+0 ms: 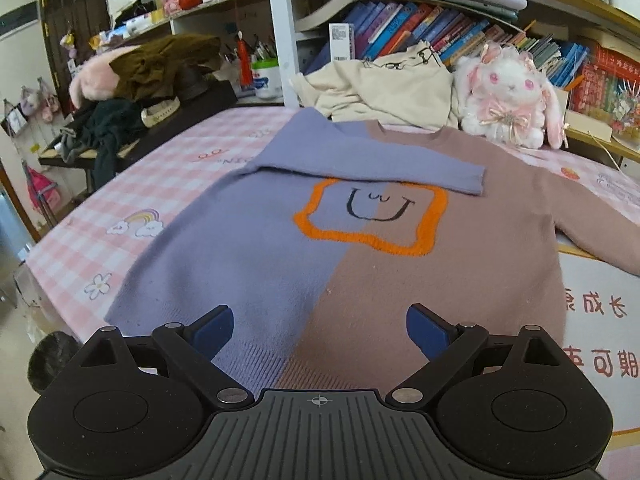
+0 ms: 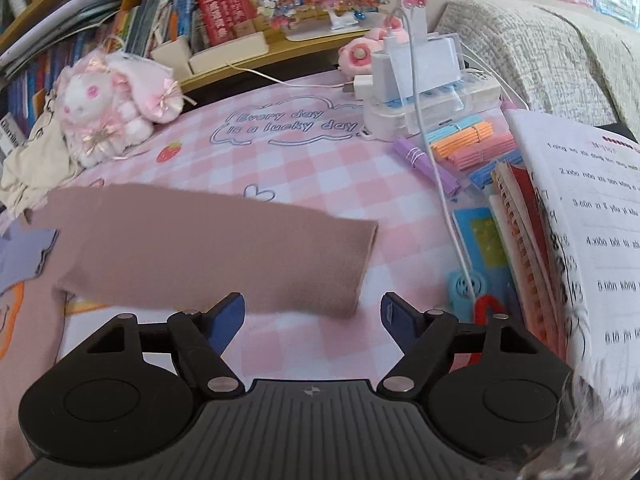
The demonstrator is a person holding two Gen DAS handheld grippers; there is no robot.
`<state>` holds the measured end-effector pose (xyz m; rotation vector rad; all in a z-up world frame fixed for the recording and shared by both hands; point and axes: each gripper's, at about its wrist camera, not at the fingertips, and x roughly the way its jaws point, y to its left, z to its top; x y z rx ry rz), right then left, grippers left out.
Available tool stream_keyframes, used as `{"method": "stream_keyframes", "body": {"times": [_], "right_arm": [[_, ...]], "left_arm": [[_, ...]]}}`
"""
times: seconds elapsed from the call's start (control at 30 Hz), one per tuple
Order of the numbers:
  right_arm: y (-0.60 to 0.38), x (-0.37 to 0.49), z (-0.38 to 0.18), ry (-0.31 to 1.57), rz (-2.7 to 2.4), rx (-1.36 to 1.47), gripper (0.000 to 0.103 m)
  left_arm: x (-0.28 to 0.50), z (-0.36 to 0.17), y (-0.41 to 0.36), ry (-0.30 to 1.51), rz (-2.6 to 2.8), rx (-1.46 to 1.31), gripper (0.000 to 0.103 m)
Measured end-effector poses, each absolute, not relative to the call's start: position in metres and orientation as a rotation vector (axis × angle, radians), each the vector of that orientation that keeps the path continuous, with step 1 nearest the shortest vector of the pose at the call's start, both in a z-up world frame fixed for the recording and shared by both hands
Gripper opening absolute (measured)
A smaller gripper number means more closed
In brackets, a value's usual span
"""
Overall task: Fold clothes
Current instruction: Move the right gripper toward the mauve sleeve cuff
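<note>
A sweater (image 1: 280, 264), half purple and half dusty pink with an orange-framed smiley, lies flat on the pink checked table cover. Its purple sleeve (image 1: 360, 164) is folded across the chest. Its pink sleeve (image 2: 224, 248) stretches out to the right, cuff toward the books. My left gripper (image 1: 320, 328) is open and empty, just above the sweater's hem. My right gripper (image 2: 312, 320) is open and empty, just in front of the pink sleeve's near edge and close to its cuff.
A cream garment (image 1: 384, 92) and a white plush rabbit (image 1: 508, 96) sit behind the sweater. Dark clothes (image 1: 108, 128) pile at the left. Open workbooks (image 2: 592, 240), paper strips (image 2: 472, 144), a cable (image 2: 436, 160) and a white box (image 2: 424, 76) crowd the right.
</note>
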<state>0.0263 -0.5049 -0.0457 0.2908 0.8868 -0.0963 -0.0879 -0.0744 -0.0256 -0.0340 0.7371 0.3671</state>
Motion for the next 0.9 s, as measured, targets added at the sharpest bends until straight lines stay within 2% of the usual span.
{"method": "stream_keyframes", "body": {"times": [0.57,0.63,0.7,0.9], "right_arm": [[-0.513,0.044,-0.057,0.911,-0.073,0.323,0.075],[-0.513,0.048,-0.058,0.901,-0.050,0.324,0.070],[-0.513,0.053,-0.058,0.888,-0.032,0.333,0.070],[-0.517,0.054,-0.058,0.894,0.053,0.470,0.070]], "left_arm": [[-0.094,-0.022,-0.085,0.749,0.410,0.018,0.095],[-0.096,-0.022,-0.085,0.753,0.417,0.016,0.095],[-0.097,-0.022,-0.085,0.756,0.423,0.014,0.095],[-0.097,-0.025,-0.086,0.773,0.420,0.012,0.095]]}}
